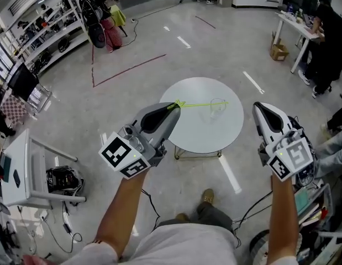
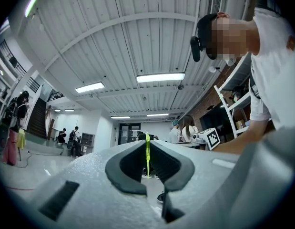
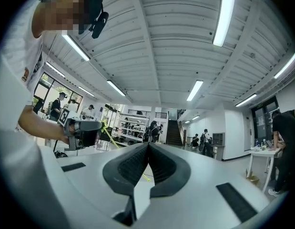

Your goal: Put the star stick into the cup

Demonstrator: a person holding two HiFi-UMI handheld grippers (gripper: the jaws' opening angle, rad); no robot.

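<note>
A thin yellow-green star stick (image 1: 203, 104) lies level in the air over the round white table (image 1: 187, 131). My left gripper (image 1: 175, 108) is shut on its star end at the table's left rim. The stick's far end reaches past a clear cup (image 1: 217, 109) standing on the table's far right part. In the left gripper view the stick (image 2: 147, 152) stands pinched between the closed jaws of the left gripper (image 2: 147, 144). My right gripper (image 1: 258, 107) hovers off the table's right edge, shut and empty. In the right gripper view, the right gripper (image 3: 148, 145) shows its jaws together, and the left gripper (image 3: 83, 130) appears at the left.
A white desk (image 1: 19, 164) with gear beneath stands at the left, and shelves (image 1: 46, 26) line the back left. Another desk (image 1: 296, 29) and a seated person (image 1: 328, 48) are at the back right. Cables run on the grey floor by the person's shoe (image 1: 207, 196).
</note>
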